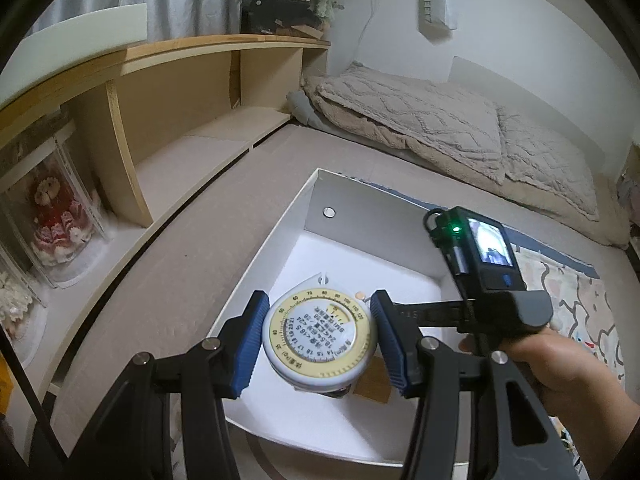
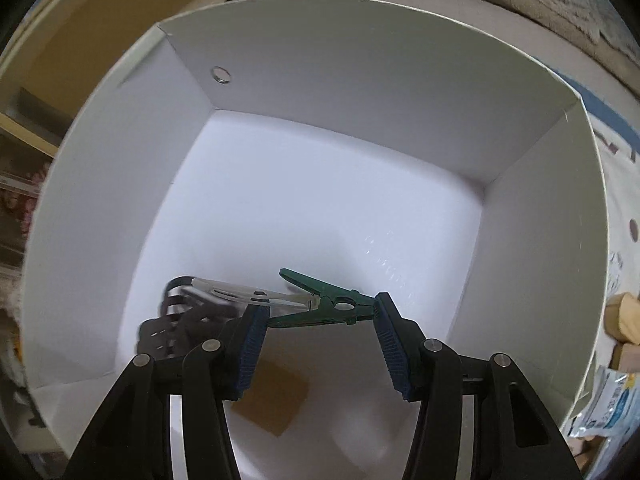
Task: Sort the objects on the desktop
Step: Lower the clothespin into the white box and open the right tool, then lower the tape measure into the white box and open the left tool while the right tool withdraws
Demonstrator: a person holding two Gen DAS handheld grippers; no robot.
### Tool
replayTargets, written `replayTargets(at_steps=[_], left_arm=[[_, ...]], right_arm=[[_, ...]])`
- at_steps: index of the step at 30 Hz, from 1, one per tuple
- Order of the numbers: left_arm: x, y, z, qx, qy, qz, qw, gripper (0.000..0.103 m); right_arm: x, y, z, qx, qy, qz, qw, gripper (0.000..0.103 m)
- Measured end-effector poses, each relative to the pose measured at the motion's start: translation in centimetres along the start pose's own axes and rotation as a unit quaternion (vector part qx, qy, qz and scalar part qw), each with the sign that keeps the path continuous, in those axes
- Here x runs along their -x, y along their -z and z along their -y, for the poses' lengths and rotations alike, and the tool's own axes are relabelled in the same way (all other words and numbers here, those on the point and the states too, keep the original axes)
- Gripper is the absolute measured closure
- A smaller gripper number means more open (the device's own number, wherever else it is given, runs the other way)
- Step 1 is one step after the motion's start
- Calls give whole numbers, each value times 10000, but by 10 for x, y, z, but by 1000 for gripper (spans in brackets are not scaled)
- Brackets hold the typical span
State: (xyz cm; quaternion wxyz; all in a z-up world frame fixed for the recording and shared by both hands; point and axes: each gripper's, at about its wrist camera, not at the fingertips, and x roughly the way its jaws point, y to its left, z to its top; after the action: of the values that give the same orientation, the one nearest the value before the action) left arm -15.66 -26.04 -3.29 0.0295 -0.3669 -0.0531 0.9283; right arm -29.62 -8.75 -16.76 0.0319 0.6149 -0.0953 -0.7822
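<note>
A round white tape measure [image 1: 320, 338] with a yellow dial sits between the blue pads of my left gripper [image 1: 320, 320], which is shut on it above the white box [image 1: 316, 196]. In the right wrist view my right gripper [image 2: 316, 312] points down into the white box [image 2: 360, 60], shut on a green clothes peg [image 2: 332, 306] that lies crosswise between its pads. A clear plastic strip [image 2: 240, 290] runs left from the peg toward a blurred dark object [image 2: 172, 320] at the box's left wall.
A brown card [image 2: 276, 400] lies on the box floor. A hand [image 1: 560, 364] holds the right gripper's body with its small screen [image 1: 490, 246] right of the box. Wooden shelves [image 1: 180, 92] stand left, a beige blanket [image 1: 460, 132] lies behind, and a patterned cloth [image 1: 584, 312] lies right.
</note>
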Motion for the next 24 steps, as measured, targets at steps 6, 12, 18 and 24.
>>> replayTargets(at_steps=[6,12,18,24], left_arm=[[-2,1,-1,35,69,-64,9999,50],[-1,3,-1,2,73,-55,10000,50],[-1,4,-3,-4,44,-66,10000,50],[-1,2,-2,104,55,-99,9999,50]], right_arm=[[-13,1,0,-106,4,-233,9997,49],[-20,8,1,-180,-48,-397,9990,49],[-19,18,-2,-147,-21,-488,9987,25],[12,32,-9,-13,-227,-213,9995,25]])
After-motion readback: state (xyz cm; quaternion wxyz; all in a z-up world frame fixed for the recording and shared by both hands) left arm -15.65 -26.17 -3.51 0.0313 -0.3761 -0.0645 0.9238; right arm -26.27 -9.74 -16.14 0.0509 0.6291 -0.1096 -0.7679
